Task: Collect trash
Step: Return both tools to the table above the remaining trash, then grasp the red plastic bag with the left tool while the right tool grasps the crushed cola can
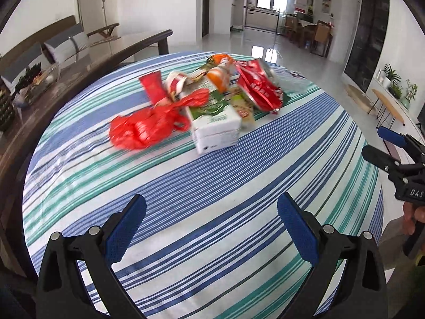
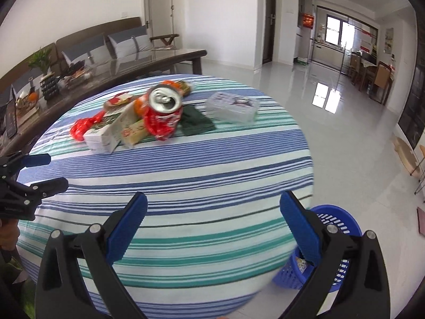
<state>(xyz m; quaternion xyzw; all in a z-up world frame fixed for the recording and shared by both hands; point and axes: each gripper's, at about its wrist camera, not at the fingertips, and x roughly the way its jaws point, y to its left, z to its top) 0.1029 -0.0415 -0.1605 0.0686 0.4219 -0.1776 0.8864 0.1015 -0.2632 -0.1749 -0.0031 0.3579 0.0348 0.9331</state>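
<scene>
Both grippers, left & right, hover wide open & empty over striped tablecloth; trash pile mid-table, crushed red can best approached low, basket nearby.

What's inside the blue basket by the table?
Through the blue basket and its holes you can see a bit of crumpled wrapper near the bottom. The right hand-held gripper and the tablecloth hide the rest.
</scene>
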